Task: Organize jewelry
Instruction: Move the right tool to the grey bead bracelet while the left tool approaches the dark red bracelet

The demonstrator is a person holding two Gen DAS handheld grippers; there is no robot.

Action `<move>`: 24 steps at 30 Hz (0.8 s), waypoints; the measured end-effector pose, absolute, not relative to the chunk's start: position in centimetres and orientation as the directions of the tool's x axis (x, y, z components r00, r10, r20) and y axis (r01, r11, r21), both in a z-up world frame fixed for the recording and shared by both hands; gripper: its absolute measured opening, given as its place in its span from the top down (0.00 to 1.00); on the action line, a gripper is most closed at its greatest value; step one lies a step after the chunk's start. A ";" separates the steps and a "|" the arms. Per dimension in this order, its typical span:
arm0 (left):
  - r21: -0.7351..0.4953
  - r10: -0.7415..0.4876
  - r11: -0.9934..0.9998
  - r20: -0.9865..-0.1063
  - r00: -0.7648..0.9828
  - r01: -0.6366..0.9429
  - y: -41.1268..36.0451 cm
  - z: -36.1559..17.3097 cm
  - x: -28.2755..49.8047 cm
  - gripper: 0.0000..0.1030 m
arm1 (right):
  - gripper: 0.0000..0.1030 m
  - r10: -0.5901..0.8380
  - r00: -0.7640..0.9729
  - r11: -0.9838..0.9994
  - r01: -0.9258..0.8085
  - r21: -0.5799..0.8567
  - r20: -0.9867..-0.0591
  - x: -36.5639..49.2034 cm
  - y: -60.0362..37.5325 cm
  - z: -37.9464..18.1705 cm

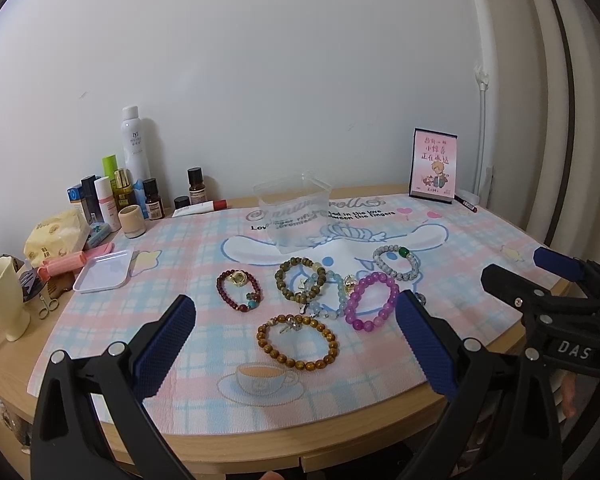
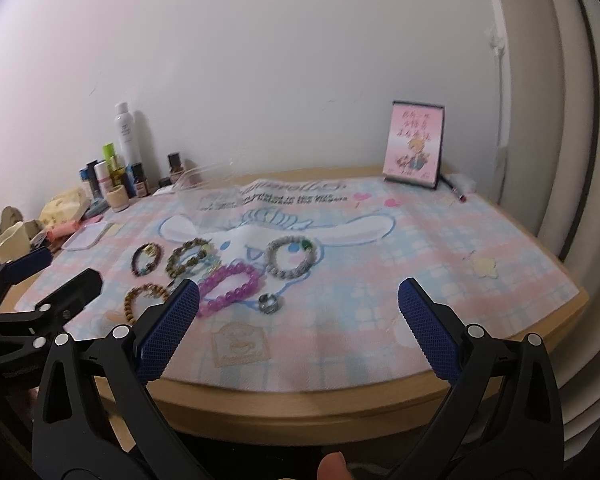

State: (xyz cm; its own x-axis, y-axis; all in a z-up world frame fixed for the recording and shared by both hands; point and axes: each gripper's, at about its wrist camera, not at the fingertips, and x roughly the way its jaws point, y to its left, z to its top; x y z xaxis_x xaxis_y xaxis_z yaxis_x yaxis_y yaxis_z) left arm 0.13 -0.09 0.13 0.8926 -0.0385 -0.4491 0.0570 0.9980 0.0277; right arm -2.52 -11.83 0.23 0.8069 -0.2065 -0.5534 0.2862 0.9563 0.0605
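Several bead bracelets lie on the pastel mat: a brown one [image 1: 297,342], a purple one [image 1: 371,301], a dark red one [image 1: 240,290], an olive one [image 1: 300,285], a pale blue one [image 1: 336,294] and a grey one with a green bead [image 1: 397,262]. A silver ring [image 2: 270,303] lies near the purple bracelet [image 2: 228,289]. A clear plastic box [image 1: 296,212] stands behind them. My left gripper [image 1: 296,344] is open and empty above the near bracelets. My right gripper [image 2: 298,330] is open and empty over the mat's front right; it also shows in the left wrist view [image 1: 520,264].
Cosmetic bottles [image 1: 132,168], a tissue pack [image 1: 56,236], a white tray [image 1: 104,271] and a cream cup [image 1: 2,296] crowd the table's left side. A pink framed card [image 1: 434,166] stands at the back right. The table's wooden edge [image 2: 340,404] is close in front.
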 end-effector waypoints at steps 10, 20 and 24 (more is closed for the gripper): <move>0.085 -0.053 0.991 -0.475 0.878 0.106 0.8 1.1 1.3 0.04 | 0.08 0.013 0.766 0.891 0.283 0.354 -0.643 0.2 -16.4 1.0; 0.022 -0.124 0.985 -0.593 0.796 0.170 5.2 1.6 5.9 0.04 | 0.08 0.060 0.531 0.976 0.148 0.163 -0.845 6.7 -17.0 1.6; 0.019 -0.126 0.983 -0.649 0.750 0.182 6.6 1.8 7.9 0.04 | 0.08 -0.015 0.464 0.997 0.078 0.024 -0.886 8.5 -16.1 0.8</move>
State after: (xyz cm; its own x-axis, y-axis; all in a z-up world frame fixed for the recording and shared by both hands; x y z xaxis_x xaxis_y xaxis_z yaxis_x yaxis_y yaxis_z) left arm 7.85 6.58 1.77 0.7504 -0.1264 -0.6488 0.1821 0.9831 0.0191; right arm 8.45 -16.11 0.81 0.4637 -0.0147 -0.8859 0.0775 0.9967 0.0240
